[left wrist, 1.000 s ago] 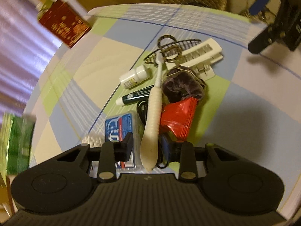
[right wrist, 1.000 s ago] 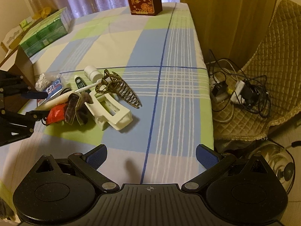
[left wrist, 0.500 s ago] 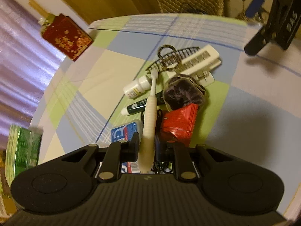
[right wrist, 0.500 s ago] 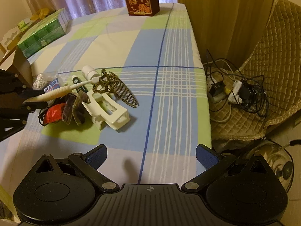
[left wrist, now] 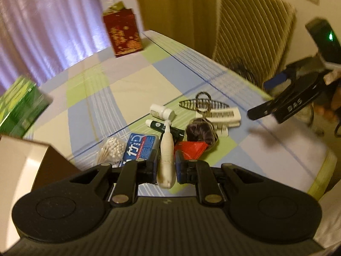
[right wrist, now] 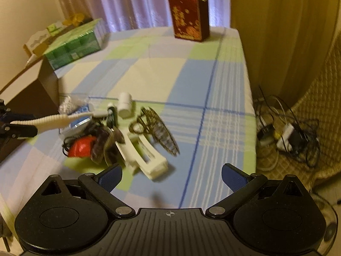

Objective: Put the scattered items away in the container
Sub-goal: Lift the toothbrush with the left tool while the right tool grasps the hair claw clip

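A domestic room is shown. At the centre of both views, a checked tablecloth (right wrist: 149, 70) in blue, green and cream is spread over a table. Sheer curtains (right wrist: 132, 2) are seen along the top of the right wrist frame, a quilted chair (left wrist: 255, 42) at upper right of the left wrist frame, and tangled cables (right wrist: 285, 136) at right.

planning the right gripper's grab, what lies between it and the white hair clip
Nothing: in the right wrist view only bare checked cloth separates the open right gripper from the white hair clip.
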Motion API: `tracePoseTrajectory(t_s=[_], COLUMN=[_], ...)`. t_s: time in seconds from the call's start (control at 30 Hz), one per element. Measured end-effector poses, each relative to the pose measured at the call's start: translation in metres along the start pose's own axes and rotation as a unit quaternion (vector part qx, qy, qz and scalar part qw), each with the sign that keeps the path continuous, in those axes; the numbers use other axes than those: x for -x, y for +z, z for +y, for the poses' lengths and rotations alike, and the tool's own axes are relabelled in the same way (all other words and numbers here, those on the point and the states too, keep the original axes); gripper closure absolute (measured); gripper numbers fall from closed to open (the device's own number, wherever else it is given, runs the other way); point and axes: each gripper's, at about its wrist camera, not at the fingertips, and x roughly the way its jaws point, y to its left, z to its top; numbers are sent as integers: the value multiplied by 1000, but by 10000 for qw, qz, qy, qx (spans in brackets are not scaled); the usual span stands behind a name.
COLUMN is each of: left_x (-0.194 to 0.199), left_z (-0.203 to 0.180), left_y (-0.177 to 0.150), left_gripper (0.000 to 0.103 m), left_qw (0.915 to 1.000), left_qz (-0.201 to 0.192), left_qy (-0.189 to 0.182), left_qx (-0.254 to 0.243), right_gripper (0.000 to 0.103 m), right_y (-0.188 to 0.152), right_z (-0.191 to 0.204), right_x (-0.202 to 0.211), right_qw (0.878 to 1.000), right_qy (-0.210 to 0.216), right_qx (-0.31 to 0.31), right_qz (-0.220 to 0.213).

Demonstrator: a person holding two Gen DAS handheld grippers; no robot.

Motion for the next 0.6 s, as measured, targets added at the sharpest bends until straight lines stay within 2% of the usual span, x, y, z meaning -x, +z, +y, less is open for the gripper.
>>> tracePoseTrajectory(t_s=[0.1, 0.27, 0.37, 0.47, 0.53, 0.6], left_x=[8, 15, 13, 3, -3, -6], left_z=[3, 6, 6, 6, 7, 8], left_y=[-8, -42, -72, -97, -106, -108], left_gripper=[90, 90, 90, 90, 90, 86], left_qw=[9996, 9957, 9907, 9851, 9819, 9805], left_qz=[43, 405, 706, 1079, 1217, 1189], left_qy=[63, 5, -152, -150, -79, -80], left_qx=[270, 835, 1151, 1327, 1449, 1565], right_gripper=[0, 0, 0, 0, 0, 0], right_y=[8, 12, 9, 6, 4, 3], right_z=[4, 7, 8, 11, 12, 13], right_x=[-1, -4, -7, -8, -7, -6], right_qw=[9998, 9994, 9992, 9990, 9988, 9987], right_qy=[92, 203, 250, 285, 307, 307], right_qx=[163, 269, 308, 337, 352, 373], right_qz=[-57, -55, 29, 99, 129, 148])
